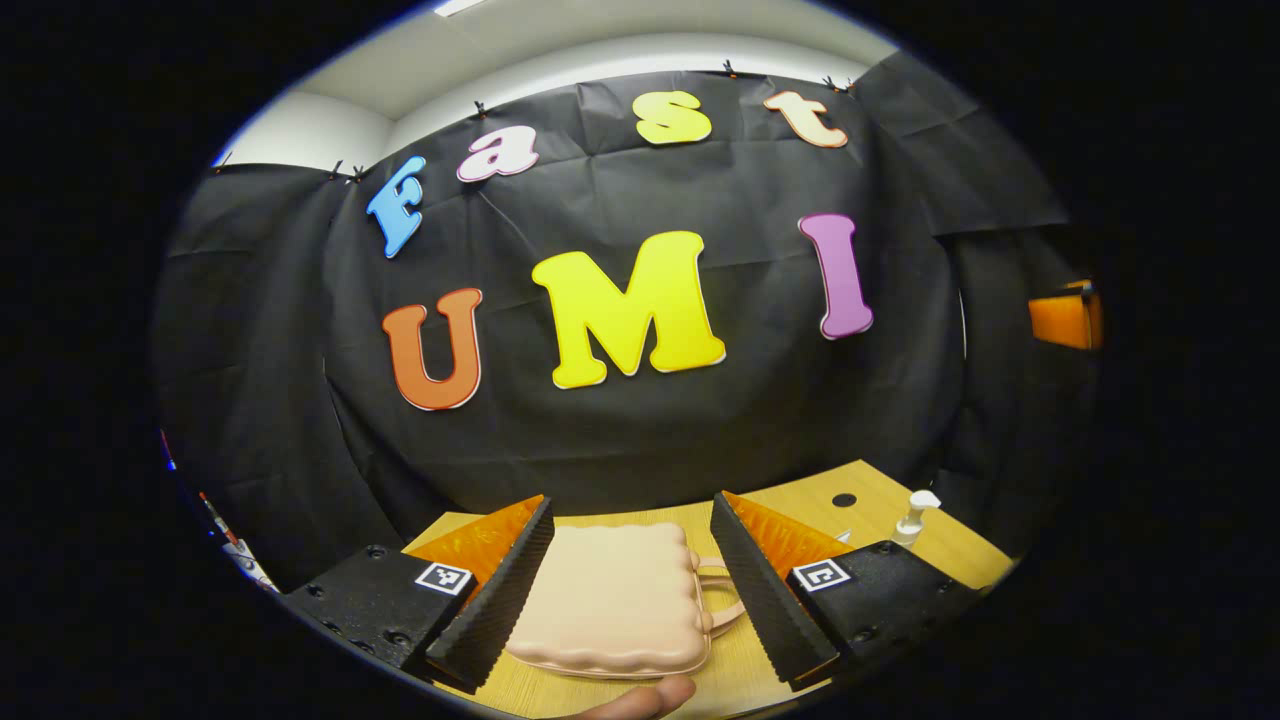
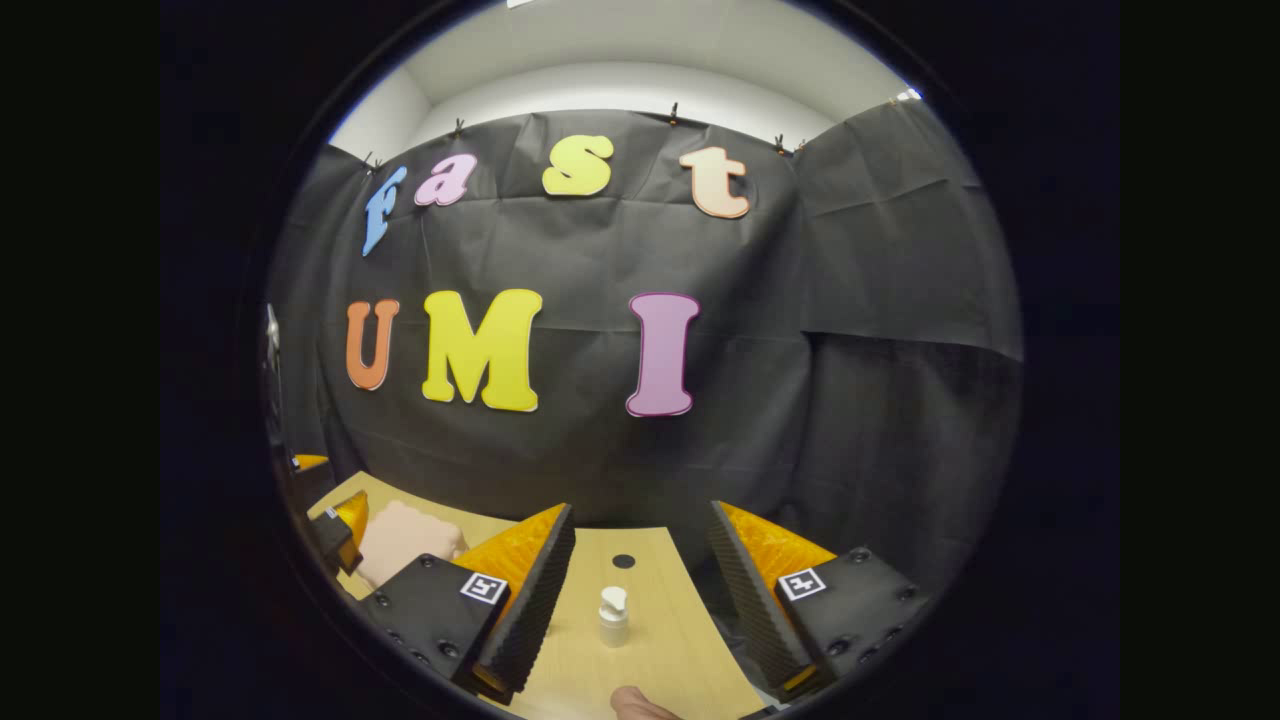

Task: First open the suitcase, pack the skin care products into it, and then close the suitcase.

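Black cloth wall (image 1: 640,440) is being hung as booth backdrop, creased, pinned along top edge by small clips (image 2: 674,108). White ceiling (image 2: 640,50) is being seen above cloth, light strip (image 1: 455,6) glowing at upper edge in left gripper view. Light wooden table (image 2: 650,590) is being lit evenly, round dark hole (image 2: 623,561) being shown near its far edge.

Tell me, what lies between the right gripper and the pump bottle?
Only bare table: in the right gripper view, the bottle stands ahead of the open right gripper.
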The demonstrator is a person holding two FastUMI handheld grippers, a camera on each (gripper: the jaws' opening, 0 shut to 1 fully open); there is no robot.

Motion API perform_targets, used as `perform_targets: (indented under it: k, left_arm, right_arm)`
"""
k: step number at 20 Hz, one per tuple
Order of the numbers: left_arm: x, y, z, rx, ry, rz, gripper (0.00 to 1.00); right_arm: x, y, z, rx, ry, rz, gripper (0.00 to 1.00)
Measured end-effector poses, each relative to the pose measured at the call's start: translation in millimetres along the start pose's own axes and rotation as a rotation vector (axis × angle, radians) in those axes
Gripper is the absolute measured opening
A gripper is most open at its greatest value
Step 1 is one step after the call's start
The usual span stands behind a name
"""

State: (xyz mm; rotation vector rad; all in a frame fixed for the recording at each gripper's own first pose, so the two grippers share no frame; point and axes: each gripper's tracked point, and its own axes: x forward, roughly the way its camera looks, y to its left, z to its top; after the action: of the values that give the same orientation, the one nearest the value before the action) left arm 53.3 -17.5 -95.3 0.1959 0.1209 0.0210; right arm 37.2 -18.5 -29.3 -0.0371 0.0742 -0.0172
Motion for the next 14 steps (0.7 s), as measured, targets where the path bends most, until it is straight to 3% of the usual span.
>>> perform_targets:
  k: [5,14]
  left_arm:
    - [16.5,-38.5,-57.0,0.059,0.075,-0.071,1.0]
    - [57.4,-84.0,-153.4,0.421,0.179,-0.122,0.98]
  right_arm:
    - [-9.2,-22.4,-24.7,-0.032,0.047,-0.04,0.8]
    - [-20.8,-59.2,-56.5,-0.016,0.098,-0.098,0.8]
